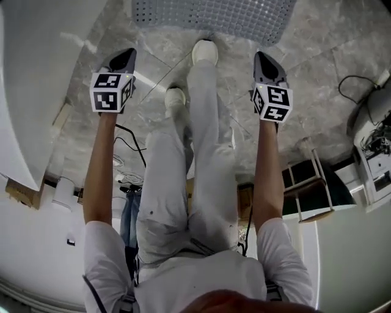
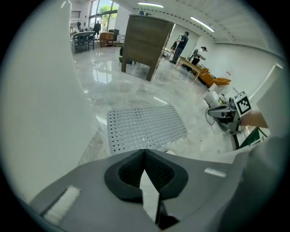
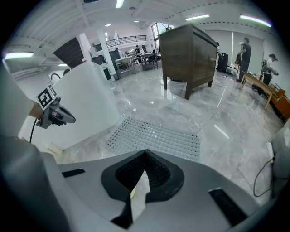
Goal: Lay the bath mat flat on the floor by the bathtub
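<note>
The grey perforated bath mat lies flat on the marble floor at the top of the head view, beside the white bathtub on the left. It also shows in the left gripper view as the mat and in the right gripper view as the mat. My left gripper is raised well above the floor, short of the mat, shut and empty. My right gripper hangs at the same height on the other side, also shut with nothing in it.
The person's legs and white shoes stand between the grippers just short of the mat. A folding stool and cabled equipment sit at the right. A brown wooden cabinet stands beyond the mat, with people farther back.
</note>
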`<state>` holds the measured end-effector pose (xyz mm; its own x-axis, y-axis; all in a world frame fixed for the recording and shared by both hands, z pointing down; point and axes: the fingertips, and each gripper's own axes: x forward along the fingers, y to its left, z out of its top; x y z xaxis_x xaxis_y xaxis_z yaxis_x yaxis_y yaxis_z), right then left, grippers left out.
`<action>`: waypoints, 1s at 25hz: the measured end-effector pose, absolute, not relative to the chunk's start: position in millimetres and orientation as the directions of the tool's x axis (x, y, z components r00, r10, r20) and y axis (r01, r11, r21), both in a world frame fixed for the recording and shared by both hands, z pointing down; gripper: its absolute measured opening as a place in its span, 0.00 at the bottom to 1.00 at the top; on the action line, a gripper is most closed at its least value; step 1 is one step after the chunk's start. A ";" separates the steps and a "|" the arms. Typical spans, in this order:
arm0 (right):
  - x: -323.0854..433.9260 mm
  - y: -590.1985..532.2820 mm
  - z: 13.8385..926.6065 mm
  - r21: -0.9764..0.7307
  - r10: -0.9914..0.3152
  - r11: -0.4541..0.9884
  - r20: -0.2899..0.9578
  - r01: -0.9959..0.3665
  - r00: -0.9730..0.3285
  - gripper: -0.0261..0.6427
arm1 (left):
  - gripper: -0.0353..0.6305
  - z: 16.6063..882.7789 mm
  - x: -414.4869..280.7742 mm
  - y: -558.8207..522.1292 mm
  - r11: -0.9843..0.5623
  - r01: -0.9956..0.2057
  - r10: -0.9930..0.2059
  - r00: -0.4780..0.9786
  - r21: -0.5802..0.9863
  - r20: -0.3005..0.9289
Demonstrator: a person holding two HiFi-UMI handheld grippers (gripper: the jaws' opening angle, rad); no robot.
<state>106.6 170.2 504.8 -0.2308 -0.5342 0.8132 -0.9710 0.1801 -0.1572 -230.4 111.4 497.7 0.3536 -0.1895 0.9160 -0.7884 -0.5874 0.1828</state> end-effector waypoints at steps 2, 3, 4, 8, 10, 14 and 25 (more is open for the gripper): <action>107.6 177.4 431.7 -0.145 -0.557 0.181 0.800 -0.973 -0.222 0.04 | 0.05 425.6 -223.7 115.8 -0.563 -0.805 -0.217 0.365 0.189 0.905; 107.7 176.6 392.3 -0.139 -0.582 0.179 0.783 -0.974 -0.219 0.04 | 0.05 386.8 -217.5 114.3 -0.562 -0.806 -0.243 0.376 0.187 0.894; 107.0 173.6 351.6 -0.137 -0.613 0.176 0.759 -0.975 -0.218 0.04 | 0.05 346.7 -209.6 111.1 -0.568 -0.803 -0.272 0.392 0.182 0.879; 97.0 148.4 193.1 -0.149 -0.726 0.181 0.646 -0.972 -0.235 0.04 | 0.05 193.7 -168.5 92.2 -0.609 -0.772 -0.374 0.479 0.179 0.794; 89.9 137.1 115.6 -0.145 -0.767 0.212 0.589 -0.966 -0.256 0.04 | 0.05 123.3 -146.5 89.1 -0.627 -0.754 -0.400 0.527 0.195 0.750; 77.5 110.0 -28.4 -0.073 -0.845 0.304 0.441 -0.950 -0.304 0.04 | 0.05 -6.4 -111.6 75.0 -0.676 -0.718 -0.477 0.597 0.165 0.645; 61.2 111.5 -251.6 0.013 -0.962 0.264 0.079 -0.964 -0.262 0.04 | 0.05 -192.2 -118.2 86.3 -0.707 -0.703 -0.626 0.672 0.077 0.397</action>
